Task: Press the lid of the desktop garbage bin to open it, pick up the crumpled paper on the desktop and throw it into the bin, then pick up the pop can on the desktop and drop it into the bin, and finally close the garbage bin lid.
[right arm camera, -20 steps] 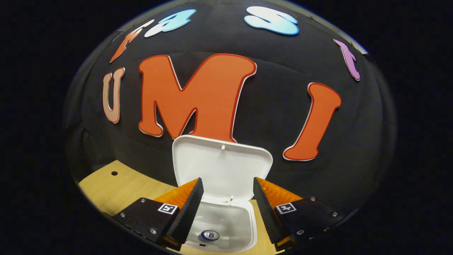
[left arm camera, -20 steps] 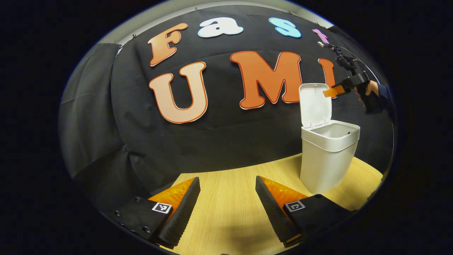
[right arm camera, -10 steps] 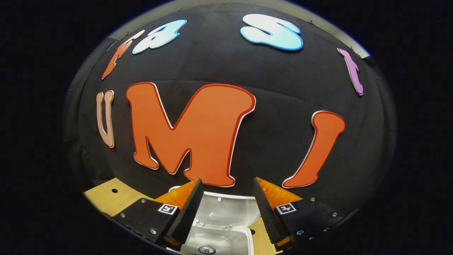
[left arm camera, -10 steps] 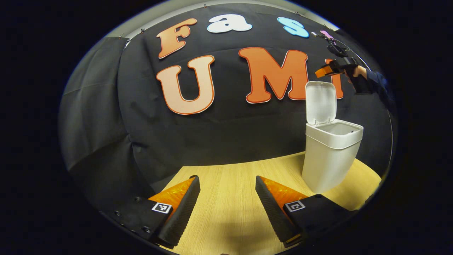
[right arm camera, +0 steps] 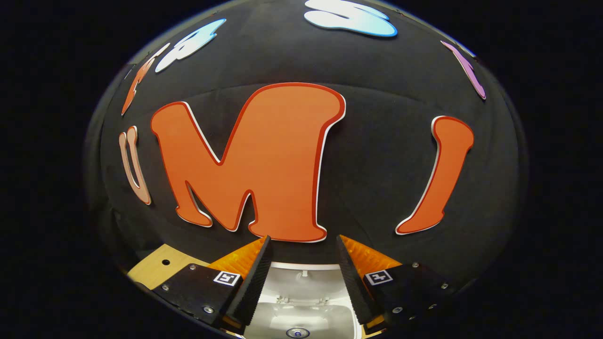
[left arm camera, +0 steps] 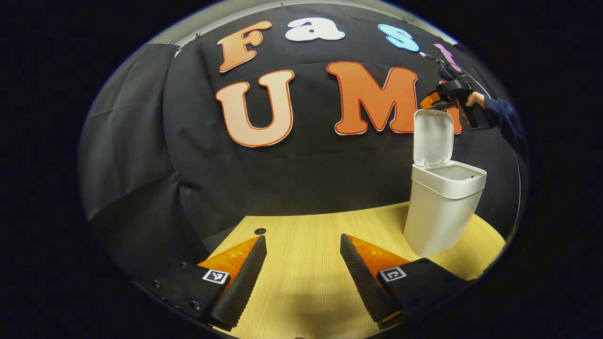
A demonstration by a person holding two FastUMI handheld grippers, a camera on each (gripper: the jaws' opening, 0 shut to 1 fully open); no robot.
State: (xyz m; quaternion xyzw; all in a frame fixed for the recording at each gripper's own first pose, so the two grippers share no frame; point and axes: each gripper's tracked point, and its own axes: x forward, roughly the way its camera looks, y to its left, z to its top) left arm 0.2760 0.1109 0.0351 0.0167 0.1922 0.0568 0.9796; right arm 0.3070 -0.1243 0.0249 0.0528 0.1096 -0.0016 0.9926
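Note:
The white garbage bin stands on the wooden desk at the right of the left gripper view, its lid raised upright. My right gripper, held by a hand, hovers just above the lid's top edge. In the right gripper view that gripper is open with the lid's top edge right below its tips, and the pop can lies at the bottom inside the bin. My left gripper is open and empty, low over the desk to the left of the bin.
The wooden desk has a small round hole near its back edge. A corner of the desk with a hole lies at the lower left of the right gripper view. The black cloth wall stands close behind the bin.
My right gripper rose from the bin's opening to above the lid's top edge and moved toward the wall. The left gripper shifted slightly; the lid stays upright.

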